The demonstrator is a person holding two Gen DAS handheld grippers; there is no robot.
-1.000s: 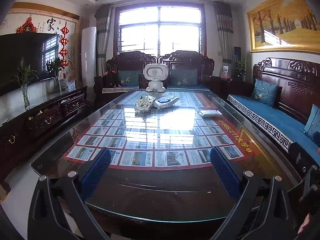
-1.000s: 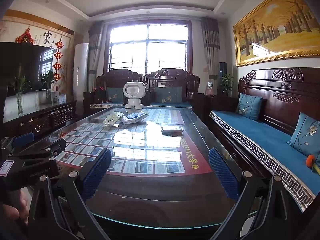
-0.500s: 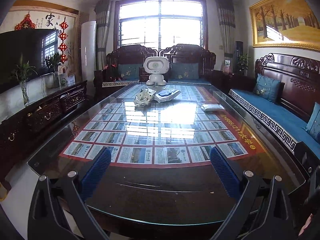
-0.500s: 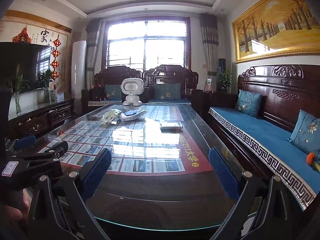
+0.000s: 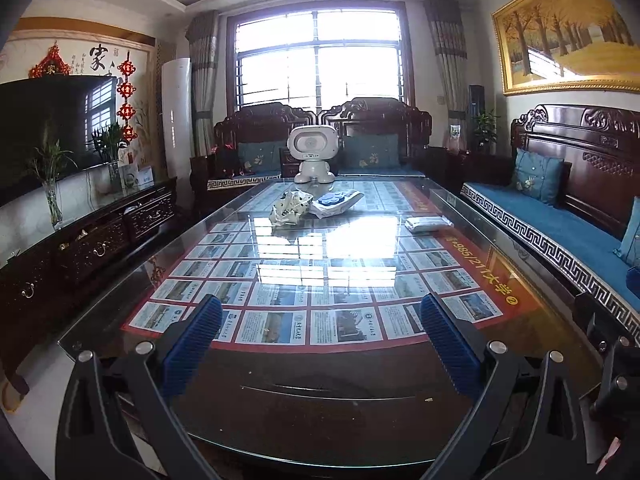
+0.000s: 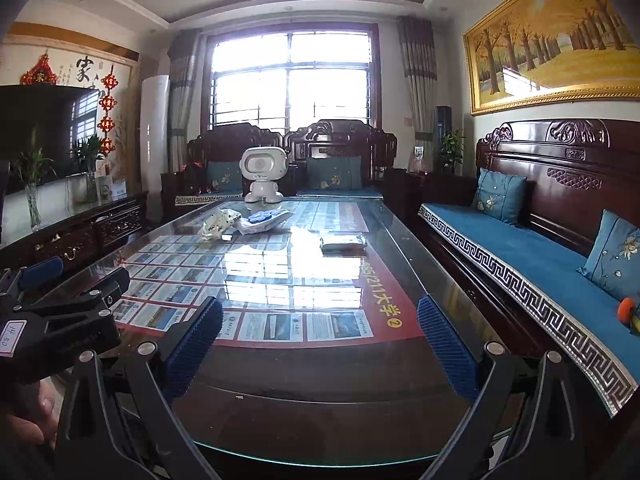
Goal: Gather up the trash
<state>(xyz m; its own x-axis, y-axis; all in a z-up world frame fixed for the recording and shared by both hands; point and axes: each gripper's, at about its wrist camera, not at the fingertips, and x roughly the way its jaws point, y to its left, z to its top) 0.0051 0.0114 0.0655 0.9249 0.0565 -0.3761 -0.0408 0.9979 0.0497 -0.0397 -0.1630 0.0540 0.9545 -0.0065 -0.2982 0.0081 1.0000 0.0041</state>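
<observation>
Both grippers are edging farther in over the near end of the glass-topped table (image 5: 500, 280), the trash now sitting a little larger in view than a second ago — the approach is under way, nothing collected yet. The left gripper (image 5: 320, 320) and right gripper (image 6: 318, 322) are gaping wide, holding nothing. Three pieces are lying well ahead at the far end: one crumpled wrapper (image 5: 291, 208), one flat blue-printed packet (image 5: 336, 201) just beside it, and one tissue pack (image 5: 427, 223) apart to the right.
</observation>
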